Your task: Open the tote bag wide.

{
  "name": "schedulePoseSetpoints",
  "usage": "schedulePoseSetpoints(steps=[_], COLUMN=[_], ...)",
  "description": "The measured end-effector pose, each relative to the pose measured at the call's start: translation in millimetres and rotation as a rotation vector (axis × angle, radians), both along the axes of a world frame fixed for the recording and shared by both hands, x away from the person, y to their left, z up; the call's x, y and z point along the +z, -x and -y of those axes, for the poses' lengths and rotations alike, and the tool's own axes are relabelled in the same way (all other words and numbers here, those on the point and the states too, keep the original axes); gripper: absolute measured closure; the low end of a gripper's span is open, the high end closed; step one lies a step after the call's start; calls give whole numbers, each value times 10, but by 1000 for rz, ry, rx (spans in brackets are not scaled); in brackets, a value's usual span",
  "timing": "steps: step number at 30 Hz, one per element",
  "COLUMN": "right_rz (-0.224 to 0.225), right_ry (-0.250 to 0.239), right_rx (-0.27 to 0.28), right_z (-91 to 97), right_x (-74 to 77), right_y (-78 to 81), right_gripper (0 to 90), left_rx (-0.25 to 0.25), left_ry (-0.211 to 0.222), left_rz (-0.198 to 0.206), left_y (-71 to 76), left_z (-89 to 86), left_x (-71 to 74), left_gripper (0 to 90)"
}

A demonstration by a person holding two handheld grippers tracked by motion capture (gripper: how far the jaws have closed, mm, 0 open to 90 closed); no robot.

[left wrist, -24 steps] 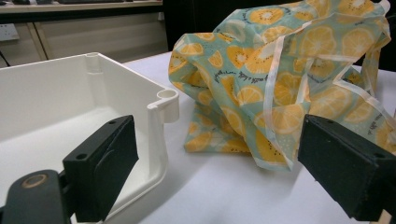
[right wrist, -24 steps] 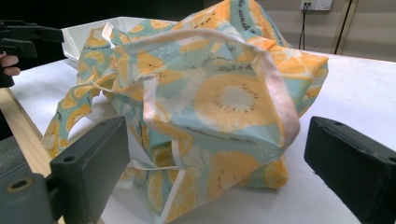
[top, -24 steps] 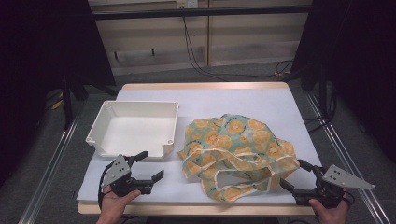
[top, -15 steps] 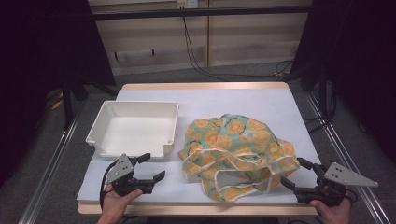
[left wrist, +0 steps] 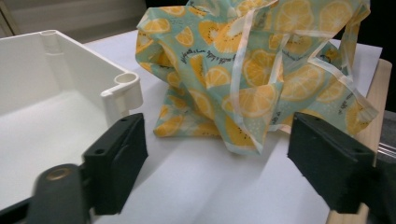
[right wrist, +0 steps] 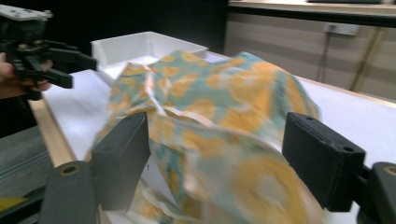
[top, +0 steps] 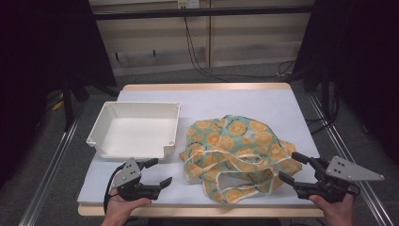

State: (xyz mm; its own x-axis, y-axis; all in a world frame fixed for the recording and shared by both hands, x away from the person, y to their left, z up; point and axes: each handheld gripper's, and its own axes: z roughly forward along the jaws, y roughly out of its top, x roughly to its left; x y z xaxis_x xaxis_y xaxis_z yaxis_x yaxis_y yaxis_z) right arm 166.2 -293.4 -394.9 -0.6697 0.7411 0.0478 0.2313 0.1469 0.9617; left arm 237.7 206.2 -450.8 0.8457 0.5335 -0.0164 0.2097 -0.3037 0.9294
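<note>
High view: crumpled orange-print cloth bag (top: pixel 237 153) lies right of centre on the white table cover (top: pixel 235 101), beside the white tray (top: pixel 134 129). My left gripper (top: pixel 157 173) and right gripper (top: pixel 291 168) both gape wide, holding nothing, flanking the bag's near edge.

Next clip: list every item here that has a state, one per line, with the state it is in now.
Fabric bag: crumpled in a heap on the table, handles loose, not gripped.
White bin: upright, empty, left of the bag.
Left gripper: jaws open, holding nothing, just in front of the bin.
Right gripper: jaws open, at the bag's near right edge, not closed on it.
</note>
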Motion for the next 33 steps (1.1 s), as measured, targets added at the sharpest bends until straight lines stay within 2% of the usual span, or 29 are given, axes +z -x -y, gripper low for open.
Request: schedulePoseSetpoints(steps=[1, 3, 4, 5, 8, 9, 12, 13, 14, 15, 16, 21, 28, 30, 31, 33], right_rz=[-10, -19, -28, -34, -72, -80, -88, -92, -100, -100, -113, -152, -184, -194, -194, -203], right_ry=[2, 11, 21, 31, 54, 62, 81, 85, 90, 90, 89, 104, 161, 208, 208, 228], right_rx=[37, 69, 82, 98, 145, 158, 189, 196, 207, 207, 216, 248, 270, 256, 256, 247], right_z=[-106, -204, -262, -321, -506, -544, -669, -699, -732, -732, -770, -850, -939, -966, -966, -995], right_x=[22, 26, 28, 26, 12, 8, 3, 5, 5, 5, 0, -28, -74, -142, -142, -202], right_y=[-76, -159, -206, -250, -365, -389, -468, -493, -530, -530, -592, -709, -831, -928, -928, -1021], right_gripper=[254, 259, 259, 259, 255, 255, 256, 256, 257, 257, 258, 279, 320, 350, 350, 370], left_rx=[-30, -23, -34, -32, -36, -43, -71, -92, -88, -88, -133, -160, -200, -223, -223, -234], left_ry=[14, 4, 17, 28, 14, 23, -3, 3, -12, -12, -10, -13, -13, -29, -29, -33], left_rz=[6, 1, 1, -23, -17, -22, -18, -21, -20, -20, -29, -28, -39, -40, -40, -49], left_y=[-4, -6, -25, -47, -81, -84, -115, -136, -139, -139, -173, -247, -341, -397, -397, -444], left_z=[31, 42, 49, 63, 86, 107, 176, 215, 237, 237, 288, 428, 641, 775, 775, 912], left_x=[-2, 11, 13, 30, 59, 64, 84, 84, 93, 93, 107, 145, 152, 148, 148, 124], left_gripper=[235, 242, 268, 279, 328, 343, 373, 393, 412, 426, 460, 551, 593, 592, 587, 574])
